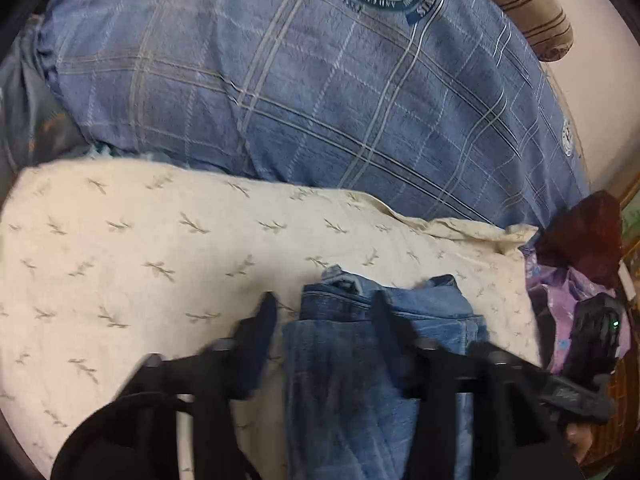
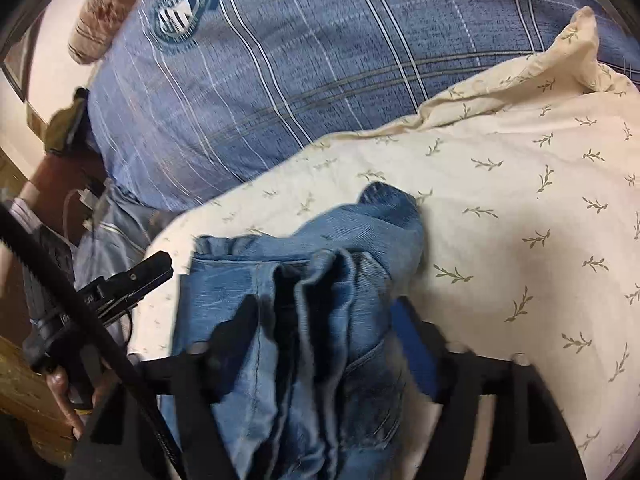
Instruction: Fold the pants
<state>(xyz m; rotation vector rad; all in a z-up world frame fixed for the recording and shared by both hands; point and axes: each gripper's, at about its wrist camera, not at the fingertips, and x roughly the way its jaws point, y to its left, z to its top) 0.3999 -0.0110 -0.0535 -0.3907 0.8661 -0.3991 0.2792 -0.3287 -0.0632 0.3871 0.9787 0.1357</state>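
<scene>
Blue denim pants [image 1: 372,360] lie bunched on a cream sheet with a leaf print [image 1: 140,280]. In the left wrist view my left gripper [image 1: 324,312] is open, its fingers spread over the left part of the denim, the right finger lying on the fabric. In the right wrist view the pants [image 2: 304,280] sit in folds between the wide-open fingers of my right gripper [image 2: 320,312]. The left gripper [image 2: 148,272] shows at the left of that view, beside the pants' edge. The right gripper's body shows at the right edge of the left wrist view [image 1: 596,340].
A blue plaid bedcover with a round emblem [image 1: 320,80] lies behind the cream sheet. A brown striped bolster [image 1: 532,4] sits at the back. Purple floral cloth [image 1: 560,292] and a dark red cloth [image 1: 580,232] lie to the right. A wooden edge [image 2: 24,380] is at the left.
</scene>
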